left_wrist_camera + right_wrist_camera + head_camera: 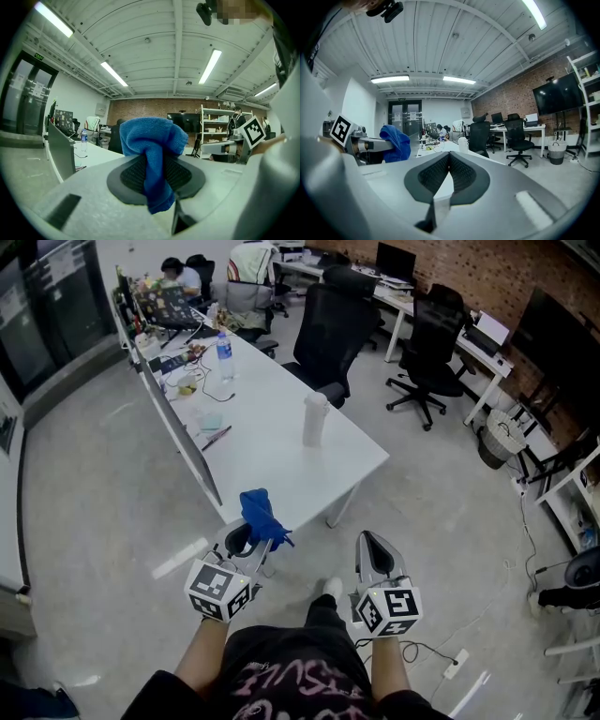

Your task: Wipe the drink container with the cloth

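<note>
Ahead, on grey floor [94, 484]: long white table [272, 456], running away toward a far end crowded with small clutter, with a grey panel [183, 442] upright along its left edge. Beyond it and to its right: black office chairs [330, 334], one drawn up to the table's right side, more over by the brick wall [487, 277].

Nearer, low in the head view, side by side and apart: left gripper [246, 538] and right gripper [370, 545], both short of the table's near end. Left: clamped tight on the cloth, pressing it from both sides. Right: closed to the tips, dark ribbed pads together at the front, nothing between.

On the table, close to its right edge and nearer the near corner than the far end: drink container [314, 420]. Tall, slim, white all over, cylindrical with a rounded top, standing upright on bare tabletop, well apart from both grippers and untouched.

In the left gripper: cloth [152, 140]. Bright blue, soft and napped, bunched into a rounded wad above the jaws, with one folded tail hanging down past the pads.

Far up the table: small clear water bottle [224, 351], upright.
</note>
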